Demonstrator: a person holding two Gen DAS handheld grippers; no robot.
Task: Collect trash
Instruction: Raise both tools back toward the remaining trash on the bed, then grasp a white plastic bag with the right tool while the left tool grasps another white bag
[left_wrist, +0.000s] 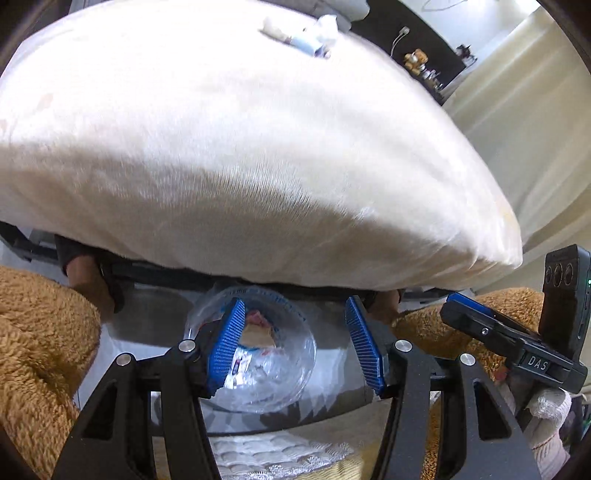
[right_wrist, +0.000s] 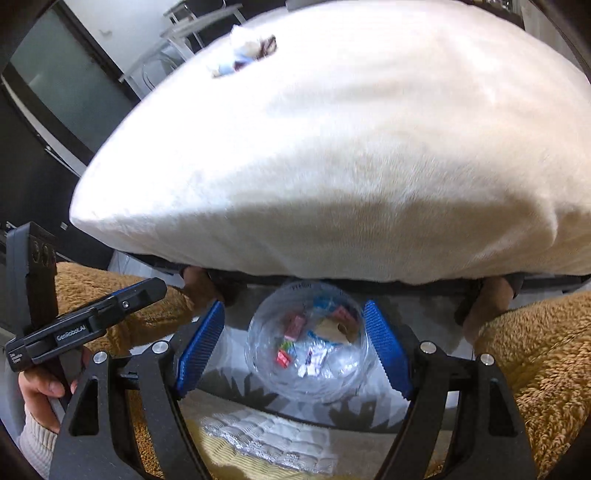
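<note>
My left gripper (left_wrist: 293, 341) hung with its blue pads spread apart and nothing pinched between them; my right gripper (right_wrist: 295, 349) was the same, its pads standing wide. Below both sat a clear plastic bin bag (right_wrist: 308, 343) on the floor, between my knees in fuzzy tan trousers (right_wrist: 535, 354), with small coloured wrappers (right_wrist: 293, 326) lying inside it. More trash (left_wrist: 303, 35), crumpled white and blue scraps, lay on the far side of the white cushioned surface (left_wrist: 240, 147), well apart from the bag.
</note>
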